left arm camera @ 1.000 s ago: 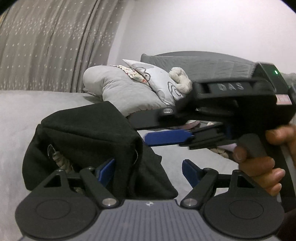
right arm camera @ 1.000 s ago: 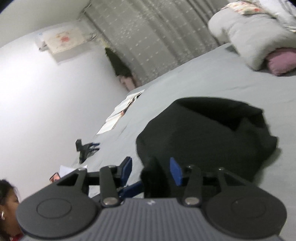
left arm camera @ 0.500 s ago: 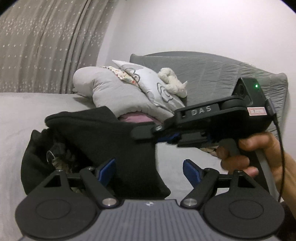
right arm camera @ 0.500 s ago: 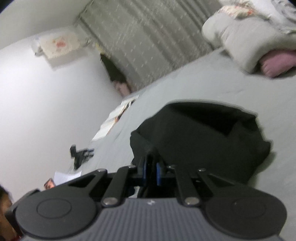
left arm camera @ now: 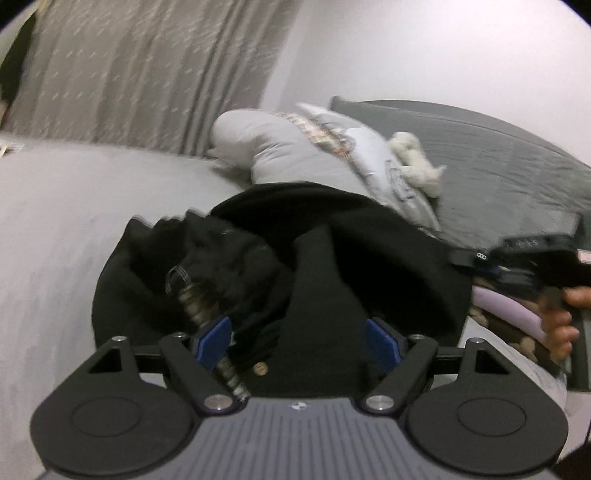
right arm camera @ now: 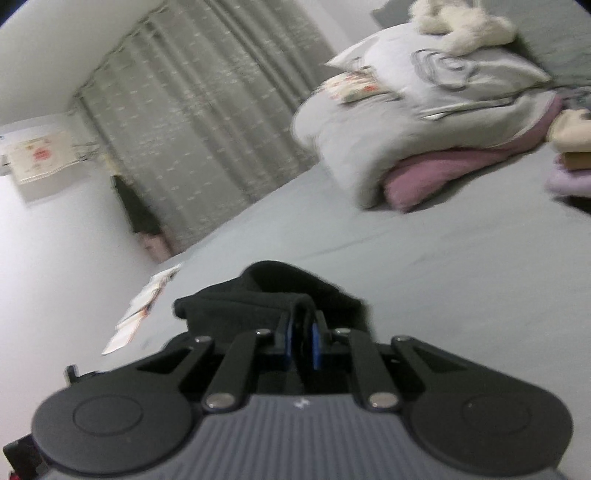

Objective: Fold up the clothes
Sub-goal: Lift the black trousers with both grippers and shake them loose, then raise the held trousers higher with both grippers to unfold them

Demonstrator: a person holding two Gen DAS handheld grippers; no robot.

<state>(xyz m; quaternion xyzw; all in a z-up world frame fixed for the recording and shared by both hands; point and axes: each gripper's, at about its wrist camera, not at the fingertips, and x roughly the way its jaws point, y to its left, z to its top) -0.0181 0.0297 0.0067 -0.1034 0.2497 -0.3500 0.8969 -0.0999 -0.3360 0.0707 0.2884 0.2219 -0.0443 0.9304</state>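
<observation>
one soft black garment (left arm camera: 369, 251) lies bunched on the wide grey bed (left arm camera: 55, 229), its long side running from the left gripper (left arm camera: 299, 341) across to the right gripper (right arm camera: 301, 341). the left gripper's two blue pads (left arm camera: 214, 338) stand wide apart with black cloth lying between them; whether they press on it is hard to tell. the right gripper is pinched tight on a fold of the black garment. one hand (left arm camera: 561, 325) holds the right tool. there are two grey pillows (right arm camera: 424, 107) with one fluffy white toy (right arm camera: 465, 26) on top and one pink cushion (right arm camera: 454, 166) under them
</observation>
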